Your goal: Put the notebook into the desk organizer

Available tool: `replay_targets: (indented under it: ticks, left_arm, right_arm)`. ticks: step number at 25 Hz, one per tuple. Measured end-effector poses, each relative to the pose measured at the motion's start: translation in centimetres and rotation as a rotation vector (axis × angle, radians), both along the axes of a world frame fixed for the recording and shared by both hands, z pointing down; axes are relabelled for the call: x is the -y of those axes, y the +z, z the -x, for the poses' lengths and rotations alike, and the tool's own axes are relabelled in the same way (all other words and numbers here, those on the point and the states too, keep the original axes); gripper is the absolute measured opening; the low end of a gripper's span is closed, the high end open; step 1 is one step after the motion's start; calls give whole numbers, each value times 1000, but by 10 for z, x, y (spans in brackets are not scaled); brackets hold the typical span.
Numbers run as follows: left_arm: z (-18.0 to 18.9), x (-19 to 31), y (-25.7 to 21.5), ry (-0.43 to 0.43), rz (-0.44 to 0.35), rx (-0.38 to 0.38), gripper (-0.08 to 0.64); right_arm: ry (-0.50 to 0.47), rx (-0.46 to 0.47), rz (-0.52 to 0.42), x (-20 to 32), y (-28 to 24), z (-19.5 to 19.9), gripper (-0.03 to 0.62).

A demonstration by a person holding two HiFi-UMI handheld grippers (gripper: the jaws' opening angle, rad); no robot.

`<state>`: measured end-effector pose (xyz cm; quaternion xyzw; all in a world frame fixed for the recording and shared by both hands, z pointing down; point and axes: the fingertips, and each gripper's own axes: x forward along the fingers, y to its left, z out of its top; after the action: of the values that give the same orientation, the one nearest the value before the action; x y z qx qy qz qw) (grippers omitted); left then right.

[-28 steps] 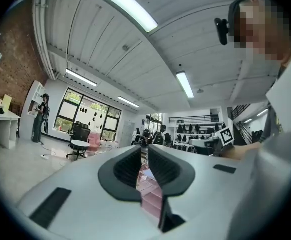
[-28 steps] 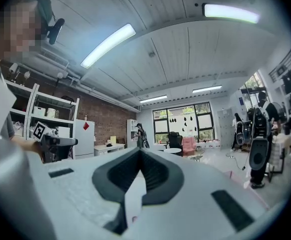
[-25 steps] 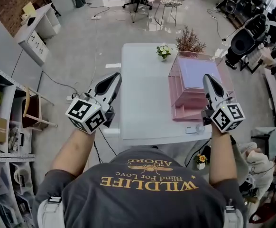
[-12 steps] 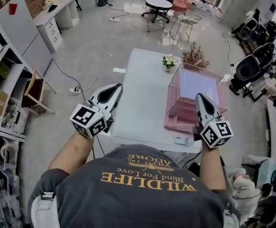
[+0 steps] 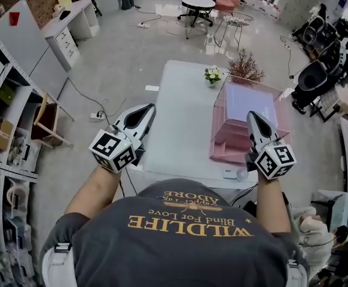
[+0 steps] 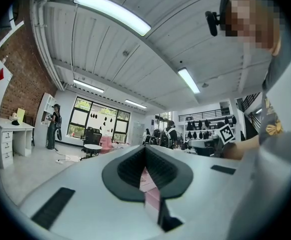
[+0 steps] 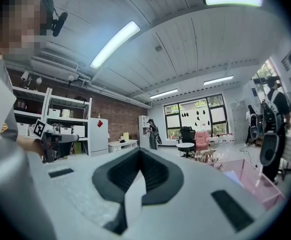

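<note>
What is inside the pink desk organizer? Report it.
A lavender notebook lies flat in the top of the pink desk organizer. The stepped trays in front look bare; whatever is under the notebook is covered.

There are one white table (image 5: 180, 124), one pink desk organizer (image 5: 229, 141), one notebook (image 5: 250, 102), one pot of white flowers (image 5: 212, 75), one dried plant (image 5: 244, 69) and two grippers: left gripper (image 5: 147, 107) and right gripper (image 5: 253, 116)

Glossy translucent pink plastic desk organizer (image 5: 225, 145); smooth matt white table (image 5: 180, 118).
</note>
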<state>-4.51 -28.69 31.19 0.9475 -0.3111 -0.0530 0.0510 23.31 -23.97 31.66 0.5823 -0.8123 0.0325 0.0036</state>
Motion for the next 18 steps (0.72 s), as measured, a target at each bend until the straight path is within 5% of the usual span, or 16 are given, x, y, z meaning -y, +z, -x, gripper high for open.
replay_targets:
  ticks: [18]
  left_arm:
    - [11,7,1,-4,-4,16,0]
  right_arm:
    - [1,-36,12,11,-1,8,-2]
